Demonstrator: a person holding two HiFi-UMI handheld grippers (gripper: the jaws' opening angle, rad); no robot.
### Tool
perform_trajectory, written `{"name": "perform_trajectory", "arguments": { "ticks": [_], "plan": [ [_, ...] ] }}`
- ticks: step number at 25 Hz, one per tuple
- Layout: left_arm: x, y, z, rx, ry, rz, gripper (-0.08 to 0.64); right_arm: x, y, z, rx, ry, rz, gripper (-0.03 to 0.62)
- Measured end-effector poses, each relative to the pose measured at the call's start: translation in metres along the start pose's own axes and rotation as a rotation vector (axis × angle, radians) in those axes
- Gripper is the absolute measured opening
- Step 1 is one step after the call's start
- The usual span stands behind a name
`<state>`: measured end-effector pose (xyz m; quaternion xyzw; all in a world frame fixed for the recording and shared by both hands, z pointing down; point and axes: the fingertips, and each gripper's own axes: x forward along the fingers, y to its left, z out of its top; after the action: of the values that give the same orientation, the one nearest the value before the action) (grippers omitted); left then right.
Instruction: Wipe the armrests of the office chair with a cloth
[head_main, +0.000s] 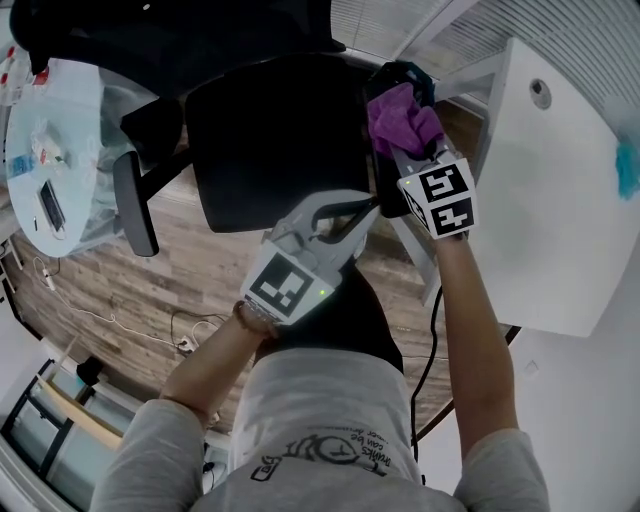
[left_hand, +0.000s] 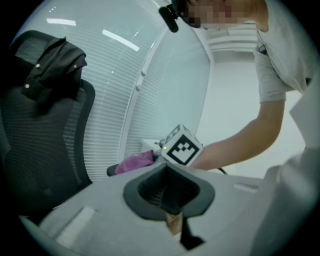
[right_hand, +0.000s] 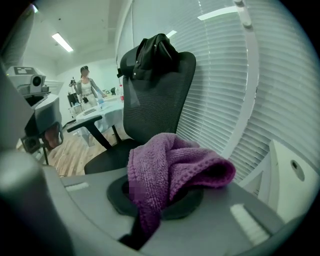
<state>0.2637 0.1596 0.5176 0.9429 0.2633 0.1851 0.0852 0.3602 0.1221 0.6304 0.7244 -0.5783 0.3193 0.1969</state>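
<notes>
The purple cloth (head_main: 400, 118) appears to rest on the office chair's armrest (head_main: 400, 72) at 3 o'clock of the seat (head_main: 270, 130). It is pinched in the closed jaws of the right gripper (head_main: 405, 152). That armrest seems to run 12-to-6, in line with the outstretched right arm. The other armrest (head_main: 135, 205) lies at 9 o'clock, well apart. The left gripper (head_main: 368, 208), jaws together and empty, hovers at 7 o'clock of the cloth, elbow bent.

The head camera looks steeply down, office chair (head_main: 265, 130) at 12 o'clock. Both gripper cameras sit close, level, sharing its backrest (right_hand: 160, 95) and, seemingly, the cloth (left_hand: 134, 162).
</notes>
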Motion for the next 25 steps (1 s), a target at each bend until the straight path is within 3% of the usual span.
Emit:
{"name": "perform_trajectory", "arguments": {
  "ticks": [10, 15, 25],
  "plan": [
    [0.003, -0.006, 0.007, 0.012, -0.004, 0.004, 0.003, -0.062, 0.047, -0.055, -0.041, 0.096, 0.008, 0.029],
    [0.004, -0.003, 0.009, 0.013, -0.004, 0.008, 0.003, -0.092, 0.067, -0.082, -0.001, 0.115, 0.004, 0.029],
    [0.001, 0.001, 0.008, 0.009, -0.004, 0.014, 0.003, -0.091, 0.064, -0.081, 0.049, 0.115, 0.003, 0.031]
  ]
}}
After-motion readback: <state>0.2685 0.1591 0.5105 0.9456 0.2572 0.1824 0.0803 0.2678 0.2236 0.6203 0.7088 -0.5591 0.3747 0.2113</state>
